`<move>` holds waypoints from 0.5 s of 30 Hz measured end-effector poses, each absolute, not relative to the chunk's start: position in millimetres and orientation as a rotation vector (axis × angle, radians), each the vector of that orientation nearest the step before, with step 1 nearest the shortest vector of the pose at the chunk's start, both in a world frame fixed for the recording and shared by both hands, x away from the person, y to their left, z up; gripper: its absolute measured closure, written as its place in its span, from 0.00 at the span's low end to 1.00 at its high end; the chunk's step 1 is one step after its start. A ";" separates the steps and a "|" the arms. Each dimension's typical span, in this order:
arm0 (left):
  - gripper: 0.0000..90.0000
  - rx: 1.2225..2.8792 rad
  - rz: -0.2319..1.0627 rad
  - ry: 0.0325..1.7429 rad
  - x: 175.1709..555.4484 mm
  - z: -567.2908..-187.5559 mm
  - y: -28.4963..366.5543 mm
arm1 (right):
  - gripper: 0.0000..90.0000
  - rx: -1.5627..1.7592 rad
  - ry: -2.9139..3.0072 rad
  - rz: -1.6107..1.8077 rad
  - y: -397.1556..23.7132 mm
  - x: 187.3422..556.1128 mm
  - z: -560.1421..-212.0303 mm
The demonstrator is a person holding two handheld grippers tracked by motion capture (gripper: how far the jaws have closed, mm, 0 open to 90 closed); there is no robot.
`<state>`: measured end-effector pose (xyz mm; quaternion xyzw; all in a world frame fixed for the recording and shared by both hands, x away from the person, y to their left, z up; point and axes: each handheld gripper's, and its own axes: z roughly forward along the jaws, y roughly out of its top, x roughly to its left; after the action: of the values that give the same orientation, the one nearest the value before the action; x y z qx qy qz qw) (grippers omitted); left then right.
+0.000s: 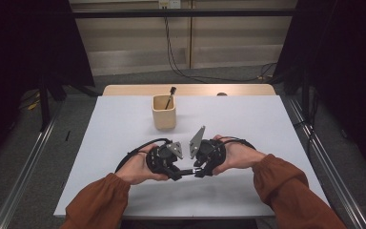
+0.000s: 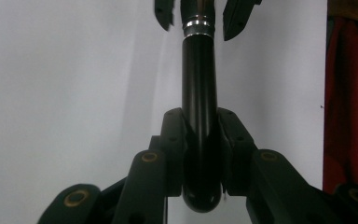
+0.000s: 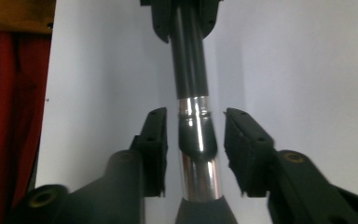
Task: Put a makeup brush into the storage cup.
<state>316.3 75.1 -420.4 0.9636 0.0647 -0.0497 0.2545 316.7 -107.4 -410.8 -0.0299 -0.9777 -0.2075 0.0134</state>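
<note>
Beyond both tongs stands a wooden cup (image 1: 164,112) with a dark-tipped stick in it, well apart on the white surface (image 1: 248,124) — nothing lies between. The pen's far end is cut off in both gripper views. The pen (image 2: 199,88) is glossy black with a silver band. Left tongs (image 1: 176,174) clamp its rounded end; right tongs (image 1: 199,172) stand parted either side of the silver section, pads off it.
</note>
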 end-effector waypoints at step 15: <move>0.83 2.586 -0.128 0.213 316.6 -419.3 85.7 | 0.24 -0.233 -3.065 -0.789 -125.0 318.9 -404.7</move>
<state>316.6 85.7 -419.3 0.9588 0.0789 -0.0475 0.2686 318.9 -125.0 -404.7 -0.0735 -0.9657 -0.2486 -0.0160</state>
